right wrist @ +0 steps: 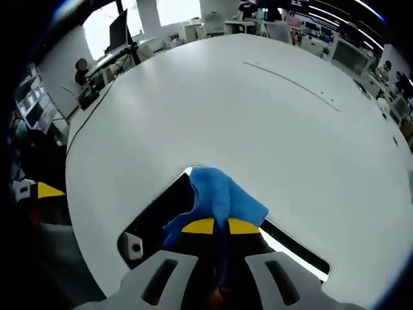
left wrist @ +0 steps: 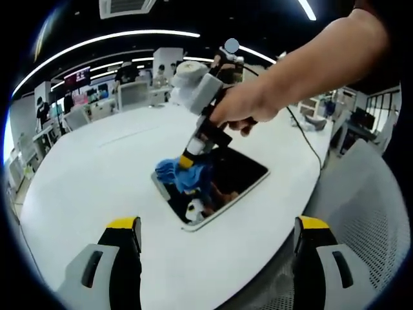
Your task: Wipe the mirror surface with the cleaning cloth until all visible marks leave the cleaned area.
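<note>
Right gripper (right wrist: 217,227) is clamped on the blue cloth (right wrist: 219,197), pressing it onto the mirror (left wrist: 242,174) at frame centre on the white table (left wrist: 97,174). Left gripper (left wrist: 218,236) hangs open at bottom.

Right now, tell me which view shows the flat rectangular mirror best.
The left gripper view: the flat rectangular mirror lies on the white table with most of its outline visible, the blue cleaning cloth pressed on it by the right gripper. The right gripper view shows the mirror partly hidden behind cloth and jaws.
</note>
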### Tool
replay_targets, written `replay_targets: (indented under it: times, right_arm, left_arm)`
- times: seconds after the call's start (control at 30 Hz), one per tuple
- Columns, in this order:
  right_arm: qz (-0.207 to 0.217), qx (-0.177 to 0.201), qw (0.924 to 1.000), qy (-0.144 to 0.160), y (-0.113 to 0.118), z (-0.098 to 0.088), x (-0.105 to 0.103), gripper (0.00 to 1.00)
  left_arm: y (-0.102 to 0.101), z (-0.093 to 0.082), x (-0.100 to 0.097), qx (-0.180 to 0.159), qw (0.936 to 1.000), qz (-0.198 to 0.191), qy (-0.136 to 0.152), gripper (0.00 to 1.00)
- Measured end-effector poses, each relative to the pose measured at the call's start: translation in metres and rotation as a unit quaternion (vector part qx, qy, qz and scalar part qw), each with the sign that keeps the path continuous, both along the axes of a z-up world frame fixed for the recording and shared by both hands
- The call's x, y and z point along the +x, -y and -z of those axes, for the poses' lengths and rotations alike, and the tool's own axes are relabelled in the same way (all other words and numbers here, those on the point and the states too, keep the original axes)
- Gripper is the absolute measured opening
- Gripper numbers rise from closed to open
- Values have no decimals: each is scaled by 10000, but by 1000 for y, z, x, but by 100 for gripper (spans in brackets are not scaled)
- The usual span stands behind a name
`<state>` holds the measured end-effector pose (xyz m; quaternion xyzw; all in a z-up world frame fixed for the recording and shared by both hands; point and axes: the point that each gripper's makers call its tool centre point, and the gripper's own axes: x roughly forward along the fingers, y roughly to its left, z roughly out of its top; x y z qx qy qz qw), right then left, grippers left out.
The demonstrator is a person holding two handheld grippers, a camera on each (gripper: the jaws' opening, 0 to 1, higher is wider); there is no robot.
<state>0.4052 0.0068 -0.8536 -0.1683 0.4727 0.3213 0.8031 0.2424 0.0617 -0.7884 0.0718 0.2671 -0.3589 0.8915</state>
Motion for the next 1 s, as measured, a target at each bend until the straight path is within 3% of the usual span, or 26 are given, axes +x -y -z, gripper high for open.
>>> replay_targets:
  times: [0.37, 1.0]
  right_arm:
    - [-6, -42, 9997, 247, 1, 0, -10, 0]
    - [11, 267, 9995, 177, 2, 0, -36, 1]
  left_arm:
    - [0, 0, 0, 1, 10000, -6, -24, 99]
    - [-2, 0, 1, -9, 10000, -58, -22, 99]
